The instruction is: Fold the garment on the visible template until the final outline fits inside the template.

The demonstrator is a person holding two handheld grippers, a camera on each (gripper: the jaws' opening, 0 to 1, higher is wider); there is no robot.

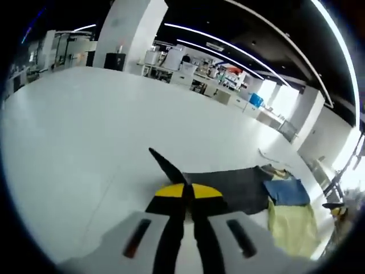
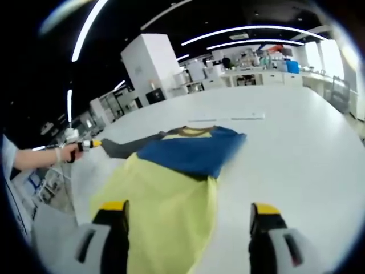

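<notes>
A garment lies on the white table [image 2: 296, 142], with a yellow part [image 2: 165, 205], a blue part [image 2: 194, 151] and a dark grey part [image 2: 128, 145]. My left gripper [image 1: 185, 191] is shut on a corner of the dark grey part [image 1: 165, 164], which sticks out past the yellow fingertips. From there the dark cloth [image 1: 239, 185] runs right to the blue part [image 1: 288, 191] and the yellow part [image 1: 291, 225]. My right gripper [image 2: 188, 225] is open, its jaws wide apart over the yellow part. The left gripper [image 2: 88, 145] also appears, held by a hand [image 2: 65, 153].
A thin pale strip [image 2: 228, 119] lies on the table beyond the garment. A white pillar [image 2: 151, 65] and benches with equipment [image 1: 182, 68] stand past the table's far edge. Bare tabletop [image 1: 85, 125] spreads to the left of the left gripper.
</notes>
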